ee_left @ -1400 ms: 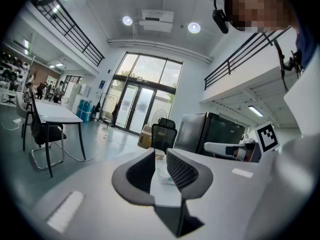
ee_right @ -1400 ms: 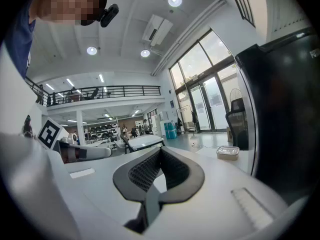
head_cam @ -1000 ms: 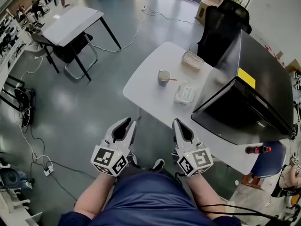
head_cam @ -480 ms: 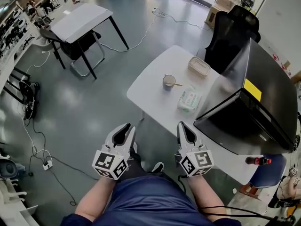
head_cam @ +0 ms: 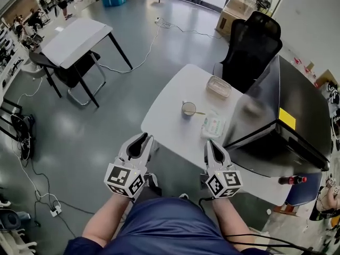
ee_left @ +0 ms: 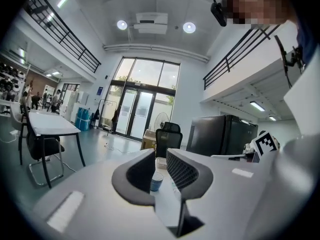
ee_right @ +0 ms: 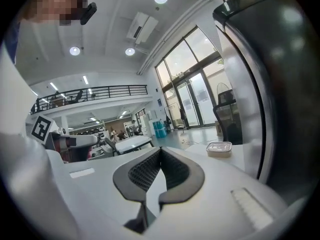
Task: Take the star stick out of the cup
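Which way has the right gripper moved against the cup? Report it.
Yes, it moved. The right gripper has come forward, nearer the cup; the gap between them in the head view is shorter than a second ago.
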Motion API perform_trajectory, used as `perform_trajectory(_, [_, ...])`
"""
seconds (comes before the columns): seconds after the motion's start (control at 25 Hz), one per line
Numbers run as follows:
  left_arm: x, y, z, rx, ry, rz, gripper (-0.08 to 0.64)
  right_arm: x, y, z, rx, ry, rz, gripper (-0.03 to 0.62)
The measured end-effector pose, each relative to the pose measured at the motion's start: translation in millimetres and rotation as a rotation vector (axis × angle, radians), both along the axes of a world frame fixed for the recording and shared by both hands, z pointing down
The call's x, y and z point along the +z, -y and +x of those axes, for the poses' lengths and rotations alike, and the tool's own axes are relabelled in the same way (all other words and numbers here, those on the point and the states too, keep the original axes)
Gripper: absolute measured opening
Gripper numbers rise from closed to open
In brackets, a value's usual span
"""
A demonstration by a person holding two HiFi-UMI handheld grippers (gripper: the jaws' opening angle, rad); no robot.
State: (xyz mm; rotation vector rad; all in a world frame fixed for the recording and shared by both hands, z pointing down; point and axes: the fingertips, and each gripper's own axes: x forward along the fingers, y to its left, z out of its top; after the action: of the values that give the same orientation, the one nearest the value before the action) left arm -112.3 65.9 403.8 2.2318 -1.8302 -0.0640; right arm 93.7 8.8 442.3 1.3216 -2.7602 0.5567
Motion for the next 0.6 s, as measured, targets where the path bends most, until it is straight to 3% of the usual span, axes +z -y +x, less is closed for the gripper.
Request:
perform_trajectory(0.32, [-21,62,-50,0.077,0.07,0.099,0.072,-7,27,-17,0.163,-0.035,0.034,0.008])
perform_trajectory(0.6, [-28,95,-74,0.096,0.072,0.143,0.072,6,45,-23,0.263,-0.043,-0.001,0.008])
